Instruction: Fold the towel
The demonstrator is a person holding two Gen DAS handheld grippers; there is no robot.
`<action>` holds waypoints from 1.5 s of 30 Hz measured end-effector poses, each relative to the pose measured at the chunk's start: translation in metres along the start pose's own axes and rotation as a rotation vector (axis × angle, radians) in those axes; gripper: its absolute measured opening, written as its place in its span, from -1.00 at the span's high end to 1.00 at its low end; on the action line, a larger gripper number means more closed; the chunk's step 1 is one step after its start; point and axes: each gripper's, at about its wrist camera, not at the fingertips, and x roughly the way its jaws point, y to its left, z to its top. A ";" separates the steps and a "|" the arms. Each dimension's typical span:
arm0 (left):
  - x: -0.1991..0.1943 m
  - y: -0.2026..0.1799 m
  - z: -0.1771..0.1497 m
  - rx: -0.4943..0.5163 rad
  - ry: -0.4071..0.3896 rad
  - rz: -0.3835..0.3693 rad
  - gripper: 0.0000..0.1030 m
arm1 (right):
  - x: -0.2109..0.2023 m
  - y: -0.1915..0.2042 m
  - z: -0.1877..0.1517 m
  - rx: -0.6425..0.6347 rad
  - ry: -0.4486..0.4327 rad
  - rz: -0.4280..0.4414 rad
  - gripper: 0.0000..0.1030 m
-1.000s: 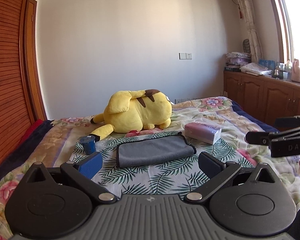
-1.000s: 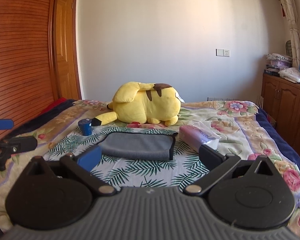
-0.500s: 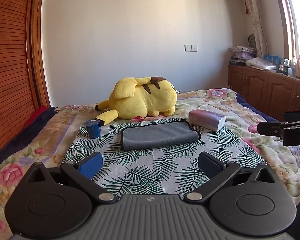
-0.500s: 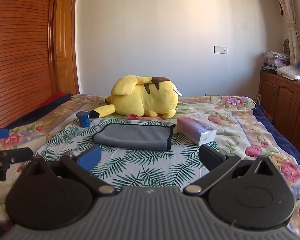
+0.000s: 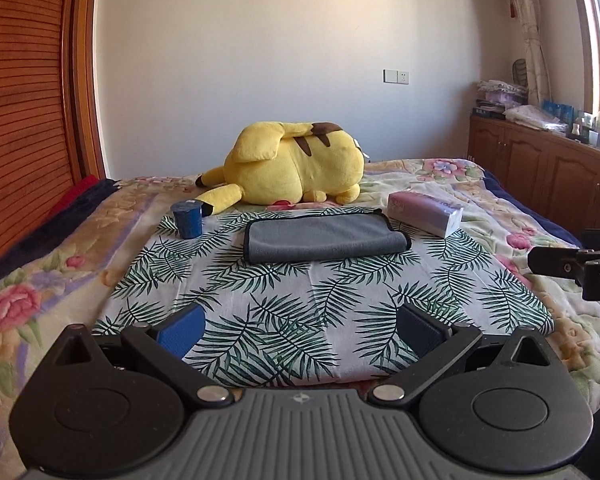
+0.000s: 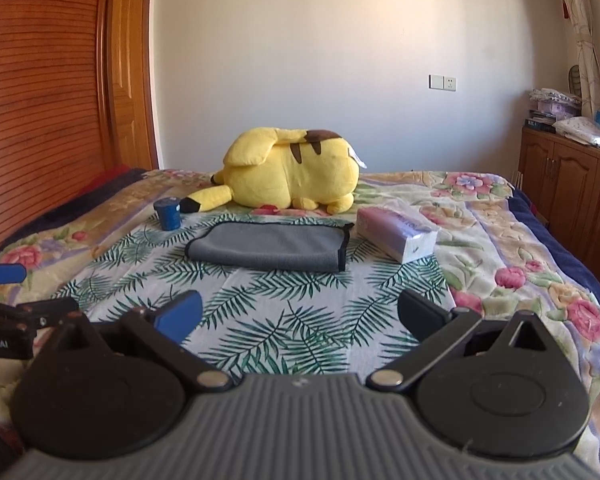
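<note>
A grey towel with a black hem [image 5: 324, 238] lies folded flat on the palm-leaf cloth [image 5: 300, 292] on the bed; it also shows in the right wrist view [image 6: 268, 246]. My left gripper [image 5: 300, 326] is open and empty, held well back from the towel, above the cloth's near edge. My right gripper [image 6: 298, 314] is open and empty, also well short of the towel. The right gripper's fingers show at the right edge of the left wrist view [image 5: 556, 262]. The left gripper shows at the left edge of the right wrist view [image 6: 4, 274].
A yellow plush toy [image 5: 296, 168] lies behind the towel. A blue cup [image 5: 187, 220] stands left of the towel. A pink tissue pack [image 5: 426, 213] lies right of it. A wooden wardrobe [image 6: 40, 100] is at left, wooden cabinets [image 5: 540, 176] at right.
Both grippers have drawn back from the towel and risen, so the towel looks smaller and farther away. Both stay open. The towel has not moved.
</note>
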 end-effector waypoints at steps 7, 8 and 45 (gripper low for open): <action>0.004 0.002 -0.004 -0.004 -0.045 0.017 -0.69 | -0.005 0.002 -0.004 -0.020 -0.059 -0.023 -1.00; 0.003 0.003 -0.004 -0.007 -0.052 0.020 -0.69 | -0.007 0.002 -0.005 -0.023 -0.069 -0.026 -1.00; -0.014 0.006 -0.005 0.018 -0.156 0.036 -0.69 | -0.016 -0.012 -0.009 0.047 -0.147 -0.087 -1.00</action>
